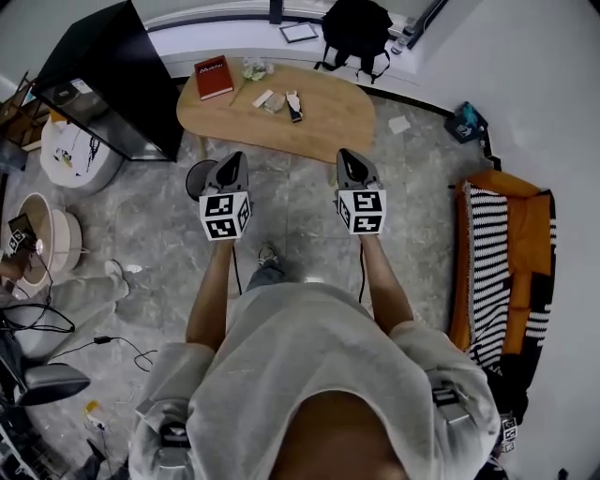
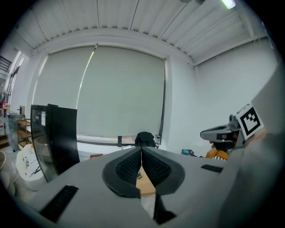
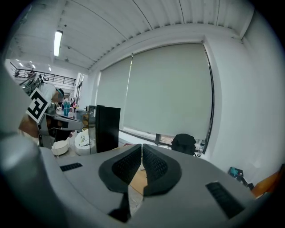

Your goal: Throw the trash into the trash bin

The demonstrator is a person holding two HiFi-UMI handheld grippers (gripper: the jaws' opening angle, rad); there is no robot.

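Observation:
An oval wooden table (image 1: 328,122) stands ahead of me. On it lie a crumpled pale wad (image 1: 253,67), a white scrap (image 1: 262,97), a small crumpled piece (image 1: 276,103) and a dark flat item (image 1: 294,107). A white bin with a liner (image 1: 80,155) stands on the floor to the left, beside a tall black cabinet (image 1: 112,80). My left gripper (image 1: 232,161) and right gripper (image 1: 350,157) hang side by side short of the table's near edge. Both are shut with nothing between the jaws, as seen on the left gripper (image 2: 141,151) and the right gripper (image 3: 142,149).
A red book (image 1: 213,77) lies at the table's left end. A black backpack (image 1: 356,28) sits behind the table by the window. A small dark round stool (image 1: 199,178) stands near the left gripper. An orange sofa with a striped throw (image 1: 506,253) lines the right side. A beige basket (image 1: 47,234) and cables lie left.

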